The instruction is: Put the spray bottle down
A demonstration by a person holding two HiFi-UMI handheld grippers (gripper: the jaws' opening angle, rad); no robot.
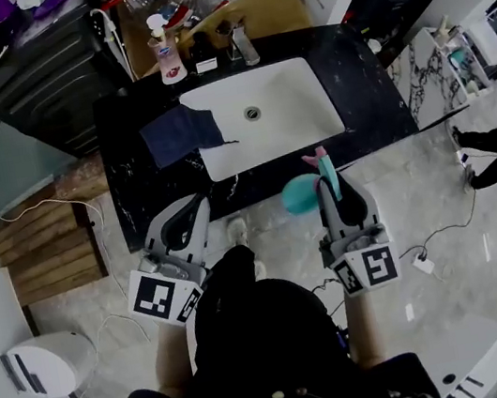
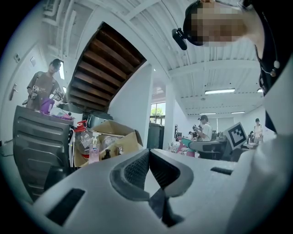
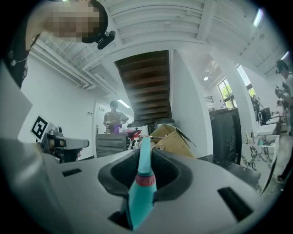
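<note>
The teal spray bottle [image 1: 300, 195] with a pink collar is held in my right gripper [image 1: 326, 179], just in front of the near edge of the black counter [image 1: 365, 101]. In the right gripper view, the bottle [image 3: 141, 192] stands upright between the jaws of the right gripper [image 3: 145, 153], which are shut on its neck. My left gripper [image 1: 198, 204] hovers level at the counter's near edge, left of the white sink [image 1: 288, 124]. In its own view the left gripper [image 2: 149, 151] is shut, pads touching, with nothing between them.
A dark blue cloth [image 1: 180, 134] lies on the counter, hanging over the sink's left rim. A faucet [image 1: 243, 44] and a soap bottle [image 1: 168, 55] stand at the back. Behind are a cardboard box [image 1: 271, 3] and a black cabinet [image 1: 44, 67]. A person [image 2: 43, 89] stands beyond.
</note>
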